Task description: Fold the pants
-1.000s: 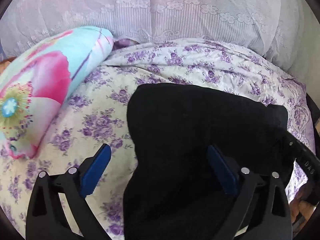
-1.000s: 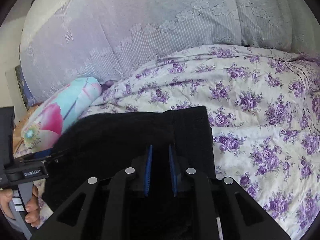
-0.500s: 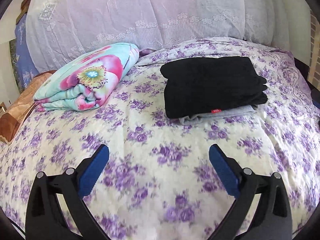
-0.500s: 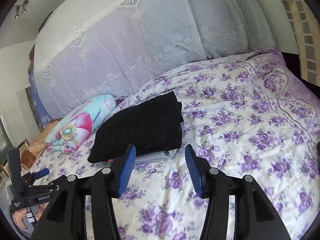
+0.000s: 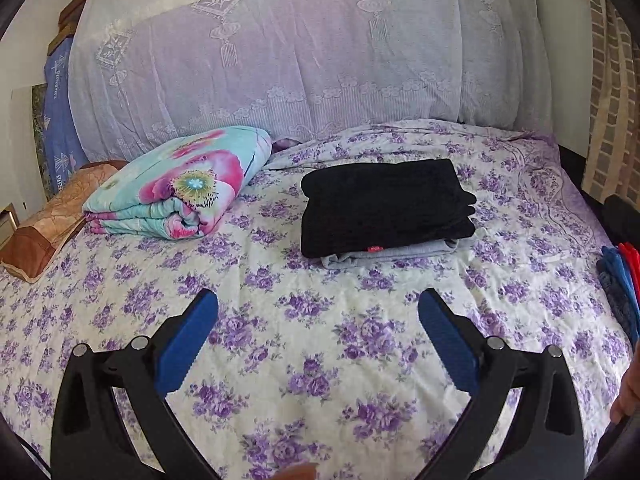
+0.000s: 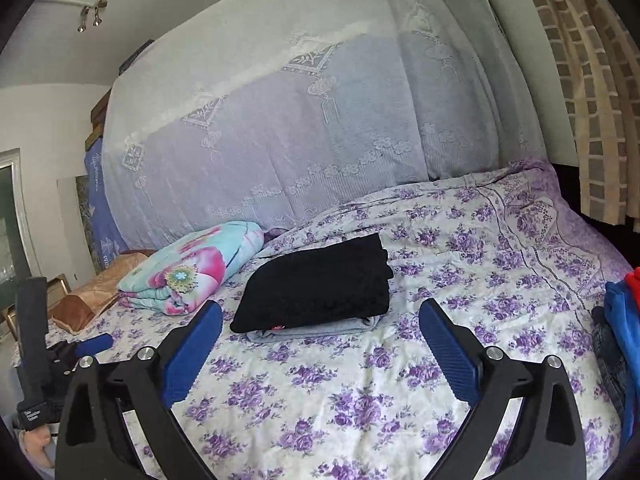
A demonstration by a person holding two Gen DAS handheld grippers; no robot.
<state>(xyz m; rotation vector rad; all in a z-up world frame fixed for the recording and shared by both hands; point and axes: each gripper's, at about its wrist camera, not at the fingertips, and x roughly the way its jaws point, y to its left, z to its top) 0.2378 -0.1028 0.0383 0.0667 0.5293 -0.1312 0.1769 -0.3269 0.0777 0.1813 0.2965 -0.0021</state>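
Folded black pants [image 5: 382, 206] [image 6: 320, 282] lie on top of a folded grey garment [image 5: 390, 254] [image 6: 316, 330] in the middle of the bed [image 5: 320, 360]. My left gripper [image 5: 318, 304] hangs open well short of the stack, nothing between its blue pads. My right gripper [image 6: 320, 314] is also back from the stack; its jaws are opening wide and hold nothing. The left gripper [image 6: 94, 344] shows at the left edge of the right wrist view.
A rolled floral quilt [image 5: 180, 184] and a brown pillow [image 5: 52, 216] lie at the back left. A lace-covered headboard [image 5: 300, 60] backs the bed. Blue and red clothes [image 6: 622, 320] are piled at the right edge, by a curtain [image 6: 580, 80].
Both grippers pulled back from the black pants, which now lie folded far ahead. The right gripper went from nearly shut over the pants to wide apart. The left stayed open.
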